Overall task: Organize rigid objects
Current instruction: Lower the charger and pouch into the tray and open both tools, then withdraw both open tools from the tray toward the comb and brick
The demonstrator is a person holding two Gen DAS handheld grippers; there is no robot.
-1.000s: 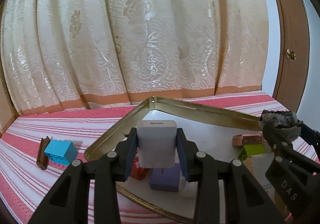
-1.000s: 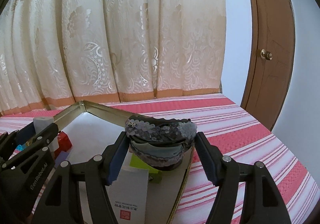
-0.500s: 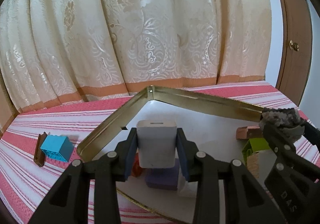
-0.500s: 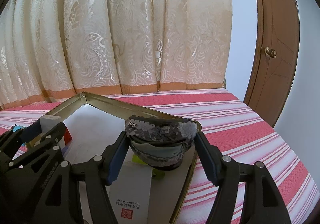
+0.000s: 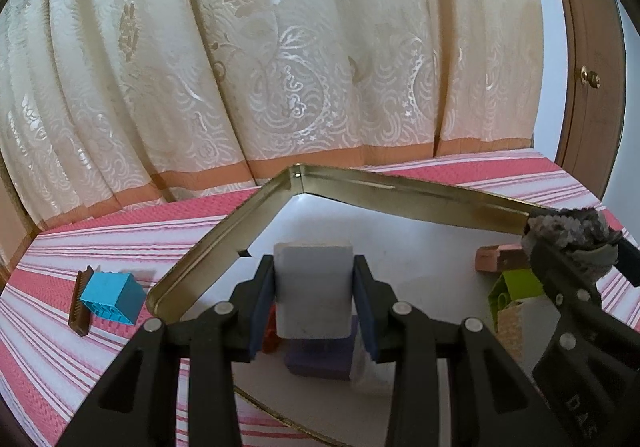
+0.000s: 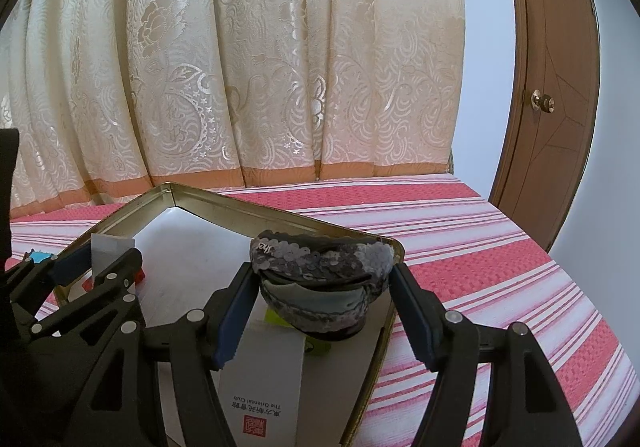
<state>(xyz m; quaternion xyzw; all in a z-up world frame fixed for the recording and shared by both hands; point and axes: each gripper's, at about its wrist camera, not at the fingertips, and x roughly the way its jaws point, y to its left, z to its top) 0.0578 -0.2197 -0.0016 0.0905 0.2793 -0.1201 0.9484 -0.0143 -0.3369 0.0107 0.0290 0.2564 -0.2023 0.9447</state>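
The left gripper [image 5: 314, 299] is pinching a pale grey rectangular plastic block [image 5: 314, 289] between its blue pads, holding it above the gold-rimmed metal tray [image 5: 400, 199]. Below it a purple block [image 5: 320, 361] is lying in the tray. The right gripper [image 6: 320, 311] is clamping a grey sequinned hair clip [image 6: 320, 267] over a white printed box [image 6: 264, 379]. Left of the left gripper, a blue toy brick [image 5: 110, 297] is resting on the striped bedcover [image 5: 60, 359].

The right gripper [image 6: 324, 293] clamps a sequined grey pouch [image 6: 320, 267] above a gold-rimmed tray [image 6: 224, 203] on a red striped cloth [image 6: 500, 271]. Under the pouch lies a white box [image 6: 264, 379] with printed text. At left, the left gripper [image 6: 100, 267] grips a white block [image 6: 108, 251] over the same tray.
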